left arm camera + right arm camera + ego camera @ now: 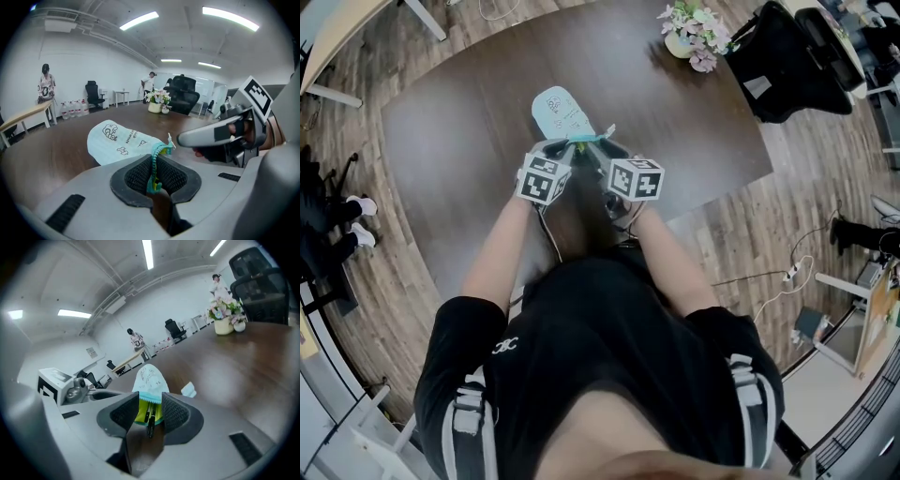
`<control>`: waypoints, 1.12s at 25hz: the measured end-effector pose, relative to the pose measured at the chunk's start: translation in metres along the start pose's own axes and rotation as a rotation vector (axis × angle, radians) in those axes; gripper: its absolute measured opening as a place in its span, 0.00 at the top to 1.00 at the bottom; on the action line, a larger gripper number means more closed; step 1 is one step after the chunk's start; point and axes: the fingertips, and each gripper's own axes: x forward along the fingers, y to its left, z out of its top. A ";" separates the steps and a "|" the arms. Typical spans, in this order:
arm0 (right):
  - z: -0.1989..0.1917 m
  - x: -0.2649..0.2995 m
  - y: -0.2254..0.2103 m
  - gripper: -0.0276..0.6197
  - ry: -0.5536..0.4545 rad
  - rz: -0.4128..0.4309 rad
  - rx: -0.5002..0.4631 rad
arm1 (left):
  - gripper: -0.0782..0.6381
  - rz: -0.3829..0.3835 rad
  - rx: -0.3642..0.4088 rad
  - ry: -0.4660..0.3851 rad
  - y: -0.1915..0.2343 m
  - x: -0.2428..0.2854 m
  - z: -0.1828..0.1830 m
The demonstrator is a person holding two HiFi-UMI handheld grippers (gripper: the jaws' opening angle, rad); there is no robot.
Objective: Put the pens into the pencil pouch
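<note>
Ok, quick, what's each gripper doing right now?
Left gripper: closed on the zipper edge of the pouch.
Right gripper: open; the pens sit between its jaws, not pinched.

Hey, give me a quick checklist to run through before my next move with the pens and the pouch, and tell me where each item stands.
1. The left gripper is clamped on the teal zipper edge of the light blue doodle-printed fabric pouch: ok.
2. Pouch mouth held open, yellow-green lining showing: ok.
3. The right gripper has its jaws apart, not pressing the dark pens: ok.
4. Pens fully inside the pouch: not ok, their ends stick out of the mouth.
5. Pouch's far end resting on the dark brown wooden table: ok.
</note>
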 end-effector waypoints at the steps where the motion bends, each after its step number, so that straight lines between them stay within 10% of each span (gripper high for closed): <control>1: 0.008 -0.008 0.002 0.75 -0.034 -0.013 -0.039 | 0.85 0.003 0.004 0.008 0.000 0.001 -0.003; 8: 0.089 -0.070 0.032 0.83 -0.350 -0.118 -0.372 | 0.84 0.019 0.041 0.044 -0.003 0.006 -0.019; 15: 0.128 -0.102 0.060 0.94 -0.499 -0.136 -0.487 | 0.74 0.029 0.040 -0.101 -0.014 -0.033 0.007; 22: 0.146 -0.108 0.082 0.95 -0.572 -0.106 -0.536 | 0.84 0.370 -0.023 -0.552 0.025 -0.154 0.083; 28: 0.157 -0.109 0.098 0.95 -0.556 -0.004 -0.525 | 0.89 0.545 -0.022 -0.574 0.026 -0.209 0.097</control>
